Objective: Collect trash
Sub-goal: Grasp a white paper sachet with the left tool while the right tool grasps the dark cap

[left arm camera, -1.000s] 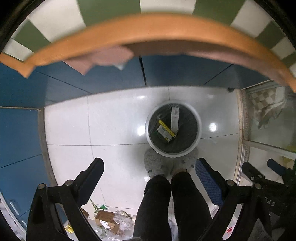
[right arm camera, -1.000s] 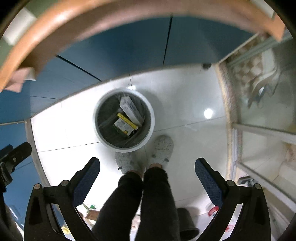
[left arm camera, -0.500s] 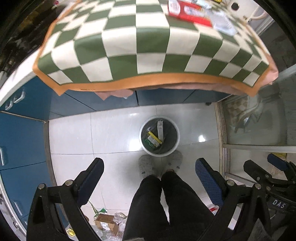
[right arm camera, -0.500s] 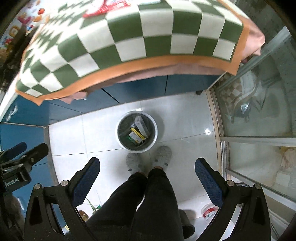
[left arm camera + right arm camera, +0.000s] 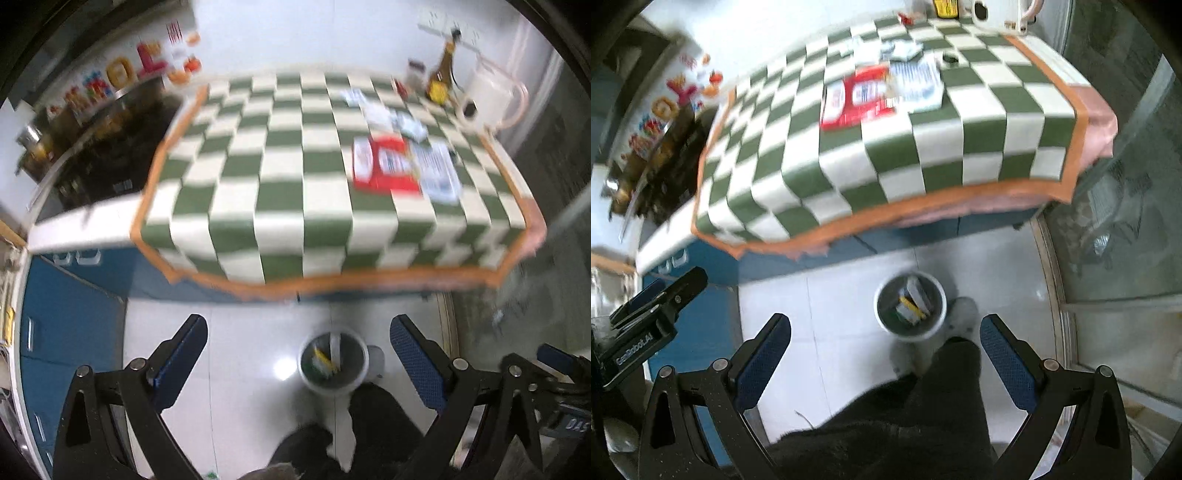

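Both hand-held grippers [image 5: 297, 352] [image 5: 886, 347] gape empty above the bin [image 5: 910, 308] holding wrappers [image 5: 911, 303]

A green-and-white checkered tablecloth [image 5: 295, 177] with an orange border fills the middle of the left wrist view and the upper middle of the right wrist view [image 5: 886, 147], draped over a counter with blue cabinet fronts [image 5: 70, 325] below it at lower left. In the upper right of the left view stand a white kettle [image 5: 487, 99] and a brown bottle [image 5: 443, 70] with a yellow label, just beside each other. Colourful letters and stickers [image 5: 122, 74] decorate the wall at upper left, too blurred to read. A glass door panel [image 5: 1126, 203] runs down the right side. Pale glossy floor tiles [image 5: 842, 306] cover the lower centre, where dark trouser legs [image 5: 923, 424] and what may be a light grey slipper [image 5: 960, 314] show.
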Demonstrator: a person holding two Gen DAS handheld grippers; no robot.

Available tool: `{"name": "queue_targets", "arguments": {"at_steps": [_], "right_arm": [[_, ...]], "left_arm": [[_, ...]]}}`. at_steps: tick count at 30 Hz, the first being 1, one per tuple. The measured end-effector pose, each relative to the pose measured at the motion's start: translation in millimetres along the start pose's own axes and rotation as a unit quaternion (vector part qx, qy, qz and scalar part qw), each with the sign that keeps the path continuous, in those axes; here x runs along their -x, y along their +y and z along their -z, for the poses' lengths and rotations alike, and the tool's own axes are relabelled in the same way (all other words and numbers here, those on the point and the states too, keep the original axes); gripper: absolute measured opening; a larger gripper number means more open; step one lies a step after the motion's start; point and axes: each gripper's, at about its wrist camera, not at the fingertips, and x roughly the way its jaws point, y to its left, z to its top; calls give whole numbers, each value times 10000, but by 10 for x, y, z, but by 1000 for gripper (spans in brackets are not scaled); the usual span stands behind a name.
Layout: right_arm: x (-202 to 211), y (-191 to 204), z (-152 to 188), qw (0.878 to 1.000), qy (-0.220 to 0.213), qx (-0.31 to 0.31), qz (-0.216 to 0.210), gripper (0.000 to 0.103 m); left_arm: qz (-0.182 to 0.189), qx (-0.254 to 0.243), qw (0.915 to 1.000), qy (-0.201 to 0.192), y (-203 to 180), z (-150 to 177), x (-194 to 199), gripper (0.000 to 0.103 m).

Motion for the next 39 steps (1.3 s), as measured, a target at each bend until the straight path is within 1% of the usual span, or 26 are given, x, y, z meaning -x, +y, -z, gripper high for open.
{"name": "queue_targets", "arguments": {"at_steps": [2,3,5,7,9,11,12,13,15,16,17,18,21,22,24,25,26,27,30,31,33,34,35,36,37,39], "right_arm": [[-8,-79,-291,9999,-104,-83,-81,103],[-5,-147,-510,9997,-163,-140,-136,103],[-58,-278,-846,9994,-264,-185,-114,103],[-128,-449,-1273,9991,-351,-213,-72,103],[-242,-635,-1707,9987,-433,-262,16,103],[-396,-814,-2161,9983,-500,-311,-21,103],[-519,-922,-2459,9979,-545,-346,-23,102],[-623,-998,-2654,9978,-544,-371,-43,99],[-942,-1134,-3123,9983,-436,-374,-98,79],[-1085,-1171,-3273,9987,-344,-375,-102,73],[-1251,-1212,-3442,9989,-243,-385,-135,64],[-1485,-1262,-3655,9990,-72,-390,-183,62],[-1977,-1304,-3969,9988,285,-342,-196,59],[-2097,-1306,-4006,9986,368,-305,-228,57],[-2345,-1257,-4096,9980,564,-112,-243,42],[-2336,-1205,-4100,9988,455,34,-181,41],[-2321,-1132,-4123,9988,392,247,-143,27],[-2337,-1098,-4124,9984,439,332,-118,26],[-2299,-1082,-4144,9988,292,366,-104,26],[-2296,-1105,-4142,9991,259,318,-133,26],[-2275,-1160,-4209,9994,212,227,-180,26],[-2271,-1180,-4229,9994,203,218,-180,26],[-2266,-1200,-4241,9995,182,206,-167,26],[-2252,-1210,-4269,9995,162,213,-138,26],[-2251,-1226,-4278,9996,144,231,-115,26],[-2250,-1260,-4277,9997,88,226,-85,26]], "left_arm": [[-88,20,10000,-3,-46,-241,-63,103],[-160,16,9999,-40,-97,-382,-117,103],[-379,31,9993,-61,-205,-633,-228,103],[-447,61,9990,-15,-310,-866,-352,103],[-580,151,9981,118,-445,-1153,-539,103],[-587,248,9976,276,-585,-1456,-765,103],[-639,270,9969,358,-652,-1591,-879,103],[-688,280,9963,440,-732,-1710,-985,103],[-741,286,9953,560,-906,-2000,-1251,103],[-764,300,9947,627,-978,-2129,-1379,103],[-765,331,9939,717,-1041,-2260,-1525,103],[-759,367,9932,801,-1088,-2367,-1665,103],[-725,518,9889,1190,-1184,-2685,-2118,103],[-720,562,9875,1283,-1203,-2758,-2239,102],[-670,609,9858,1414,-1245,-2927,-2502,102],[-639,609,9857,1433,-1268,-2983,-2583,102],[-561,597,9861,1447,-1299,-3054,-2684,102],[-483,563,9866,1453,-1332,-3110,-2763,102],[-176,479,9876,1486,-1444,-3269,-3007,101],[-27,521,9867,1537,-1459,-3299,-3093,98],[299,742,9829,1656,-1449,-3343,-3273,66],[414,828,9811,1698,-1440,-3347,-3337,57],[377,826,9831,1591,-1446,-3360,-3344,48],[360,744,9855,1485,-1468,-3374,-3329,15],[297,653,9866,1464,-1491,-3374,-3329,8],[255,583,9875,1445,-1508,-3354,-3296,4]]}}
